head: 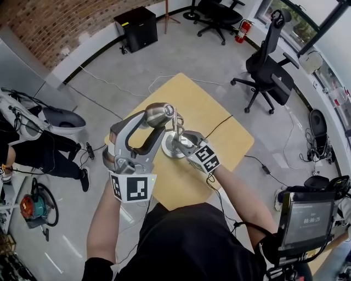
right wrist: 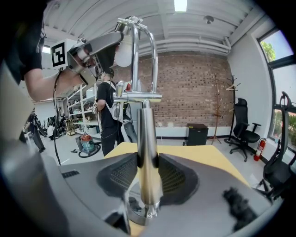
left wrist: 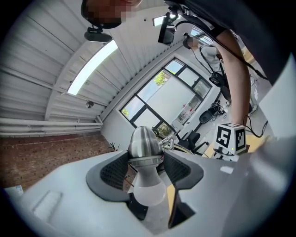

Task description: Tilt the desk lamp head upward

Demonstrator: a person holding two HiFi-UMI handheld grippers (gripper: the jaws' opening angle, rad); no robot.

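Brick wall (right wrist: pixel 194 97), grey floor (head: pixel 181 55), black office chairs (head: pixel 269 68), windows (left wrist: pixel 162 99).

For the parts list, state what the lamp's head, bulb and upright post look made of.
Silver bullet-shaped lamp head: likely brushed metal, soft streaky sheen. White rounded bulb: frosted glass or plastic, matte and milky; cannot tell which. Slim silver upright post: polished, probably chromed metal, mirroring its surroundings.

One desk lamp (head: pixel 174 125), one table (head: pixel 222 137), two grippers (head: pixel 159 116) (head: pixel 178 144), two office chairs (head: pixel 219 13) (head: pixel 269 68), one fire extinguisher (head: pixel 242 30).
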